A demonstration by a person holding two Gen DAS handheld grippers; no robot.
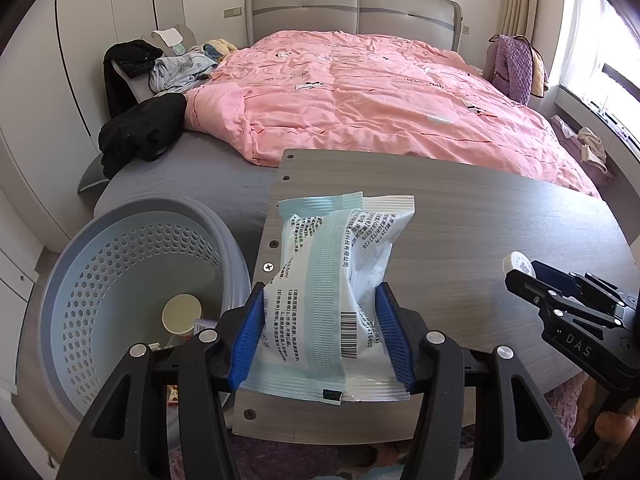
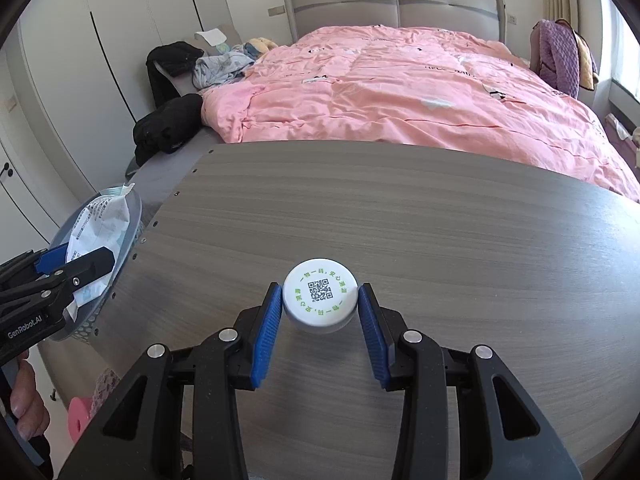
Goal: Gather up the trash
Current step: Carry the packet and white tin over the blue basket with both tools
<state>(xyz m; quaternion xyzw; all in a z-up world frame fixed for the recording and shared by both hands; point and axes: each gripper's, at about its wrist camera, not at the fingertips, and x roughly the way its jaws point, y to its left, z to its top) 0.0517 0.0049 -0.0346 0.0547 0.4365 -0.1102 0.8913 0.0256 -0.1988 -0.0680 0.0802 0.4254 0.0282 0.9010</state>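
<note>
My ribbed blue rubbery pads pinch a glossy crinkled plastic packet; smooth white plastic cap, matt wood-grain table, perforated plastic basket.

One packet, one cap, one basket.

Basket left of table, bed behind

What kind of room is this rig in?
A home bedroom, most likely: a bed with a pink quilt and grey padded headboard, white wardrobe doors, and clothes piled beside the bed.
</note>
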